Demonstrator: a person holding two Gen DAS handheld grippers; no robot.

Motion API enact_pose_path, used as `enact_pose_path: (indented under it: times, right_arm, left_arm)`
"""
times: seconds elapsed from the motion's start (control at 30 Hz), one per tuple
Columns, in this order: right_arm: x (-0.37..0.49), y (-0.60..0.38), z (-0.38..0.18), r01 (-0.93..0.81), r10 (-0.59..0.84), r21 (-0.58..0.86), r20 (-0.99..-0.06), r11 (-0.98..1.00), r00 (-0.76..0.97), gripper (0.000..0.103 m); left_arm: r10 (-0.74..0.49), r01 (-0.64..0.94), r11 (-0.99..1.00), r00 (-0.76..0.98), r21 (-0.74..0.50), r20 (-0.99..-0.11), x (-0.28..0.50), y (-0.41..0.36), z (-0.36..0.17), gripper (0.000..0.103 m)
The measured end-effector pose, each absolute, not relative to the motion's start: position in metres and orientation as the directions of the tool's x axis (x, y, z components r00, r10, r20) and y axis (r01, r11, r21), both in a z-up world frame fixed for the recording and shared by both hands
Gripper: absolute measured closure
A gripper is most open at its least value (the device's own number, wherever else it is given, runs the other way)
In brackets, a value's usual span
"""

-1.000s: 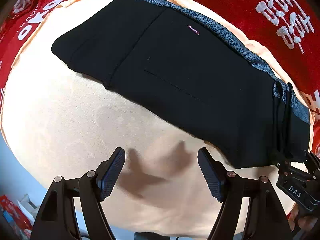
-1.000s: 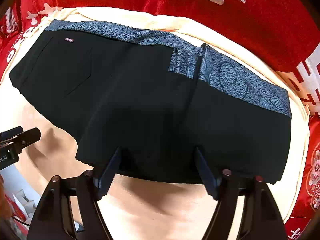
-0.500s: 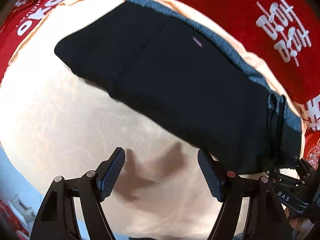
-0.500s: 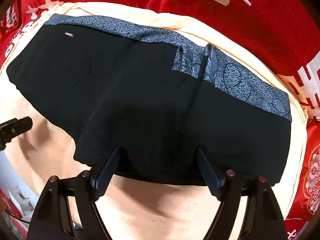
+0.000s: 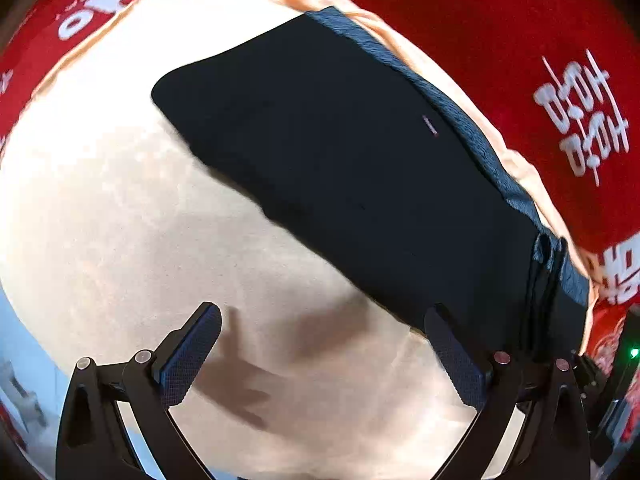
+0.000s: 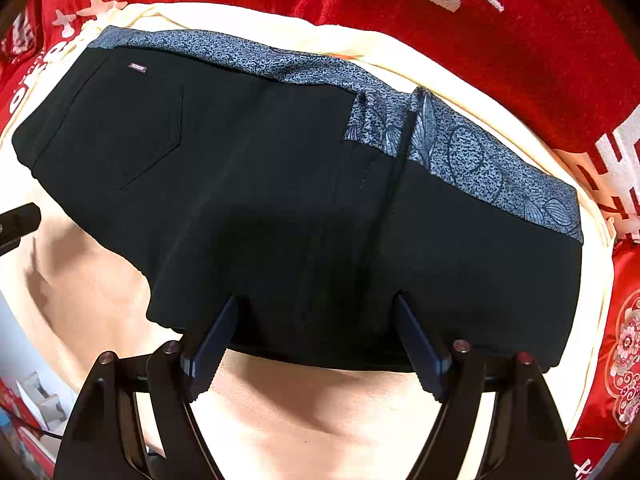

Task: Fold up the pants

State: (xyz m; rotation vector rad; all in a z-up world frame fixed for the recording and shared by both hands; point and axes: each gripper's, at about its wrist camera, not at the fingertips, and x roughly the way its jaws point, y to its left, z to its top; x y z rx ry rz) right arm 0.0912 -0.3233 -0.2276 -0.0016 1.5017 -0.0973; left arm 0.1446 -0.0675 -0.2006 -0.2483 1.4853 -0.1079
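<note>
1. One pair of black pants [image 6: 280, 208] lay folded into a broad slab across the centre of the right wrist view; in the left wrist view it ran as a diagonal band from upper centre to lower right [image 5: 340, 168].
2. One speckled blue-grey waistband [image 6: 240, 56] with leaf outlines ran along the upper edge of the garment. One small label [image 6: 138, 67] sat at upper left, above one stitched pocket outline [image 6: 152, 132].
3. One pale peach cloth [image 5: 120, 220], soft and faintly mottled, lay under the pants. One red velvety cover [image 6: 500, 52] with white printed characters surrounded it.
4. The left gripper [image 5: 324, 360] stood at lower centre of its view, its two fingers wide and opening. Nothing lay between them; the right-hand finger [image 5: 456, 360] overlapped the pants' near edge in the picture.
5. The right gripper [image 6: 316, 344] showed two dark blue fingers [image 6: 210, 344] spread apart, straddling the pants' lower edge. Whether the pads pressed the fabric could not be told.
</note>
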Motion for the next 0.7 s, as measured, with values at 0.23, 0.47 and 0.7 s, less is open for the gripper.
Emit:
enact_pose_path:
  times: [0.23,0.47,0.7]
  right_arm:
    - [0.091,-0.326,-0.229,0.061,-0.068,-0.064,-0.995,0.996,0.067,0.021]
    - [0.092,-0.323,-0.229,0.06,-0.076,-0.072,-0.995,0.996,0.069,0.021]
    - [0.092,-0.319,-0.229,0.061,-0.08,-0.076,-0.994,0.995,0.068,0.021]
  left_arm:
    - [-0.226,-0.175,0.952,0.141,-0.249,-0.964,0.153,-0.043,-0.198,0.001]
    - [-0.264,-0.271,0.907,0.225,-0.321,-0.938,0.17,-0.015,-0.199,0.001]
    - [-0.357,-0.291,0.856,0.266,-0.428,-0.895,0.179,-0.013,-0.213,0.001]
